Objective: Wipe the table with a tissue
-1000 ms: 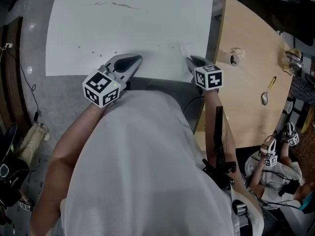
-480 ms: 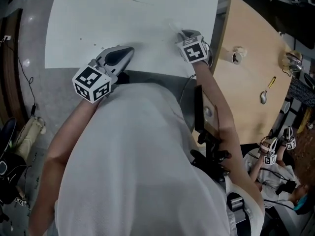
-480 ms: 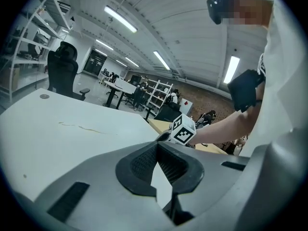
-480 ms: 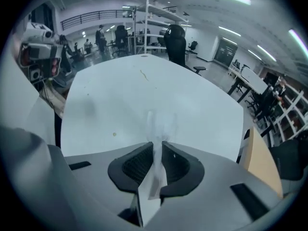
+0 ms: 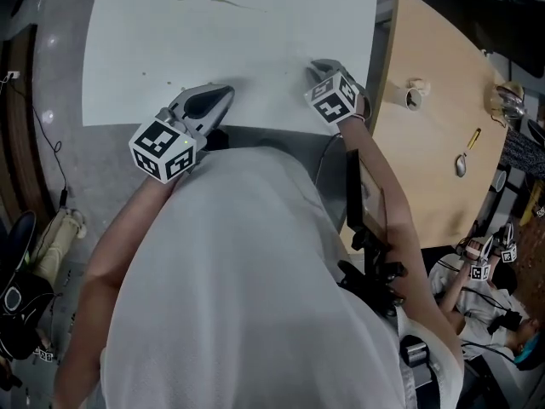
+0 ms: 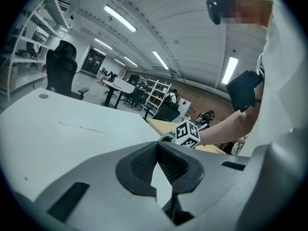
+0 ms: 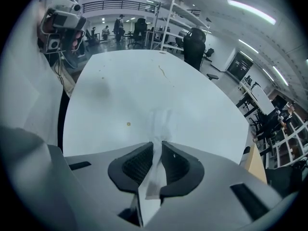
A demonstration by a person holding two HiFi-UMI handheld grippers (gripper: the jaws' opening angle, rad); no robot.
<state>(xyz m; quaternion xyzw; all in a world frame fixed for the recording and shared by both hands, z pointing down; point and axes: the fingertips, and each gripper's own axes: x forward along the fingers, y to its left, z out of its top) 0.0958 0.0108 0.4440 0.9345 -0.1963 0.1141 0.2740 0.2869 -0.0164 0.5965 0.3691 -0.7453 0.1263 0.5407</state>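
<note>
While the person leans over the white worktop [image 5: 238,41], both tongs sit at its near edge, well apart from each other. The right tongs [image 5: 317,66] point steeply down at the surface near the worktop's right-hand corner. In the right gripper view, the right tongs [image 7: 158,146] are clamped on a white tissue [image 7: 160,124]. The tissue runs as a thin strip up between the two ribbed pads [image 7: 137,165] and spills out past the tips as a soft, blurred tuft against the worktop [image 7: 144,81]. Whether that tuft presses on the surface cannot be told.

The left tongs [image 5: 223,92] lie lower and flatter, aimed across the worktop from its near edge. In the left gripper view, the left tongs [image 6: 157,144] are closed, with the tips of the pads meeting and nothing caught between them.

A thin brown streak [image 5: 209,0] marks the far part of the worktop, and both gripper views show it too [image 6: 84,127] [image 7: 166,76]. A few small specks dot the surface nearer the person, one of them [image 7: 128,124] just left of the tissue's tuft.

To the right stands a separate wooden worktop [image 5: 434,160] carrying a spoon [image 5: 464,162]. A black office chair [image 6: 60,71] stands beyond the white worktop's far side.
</note>
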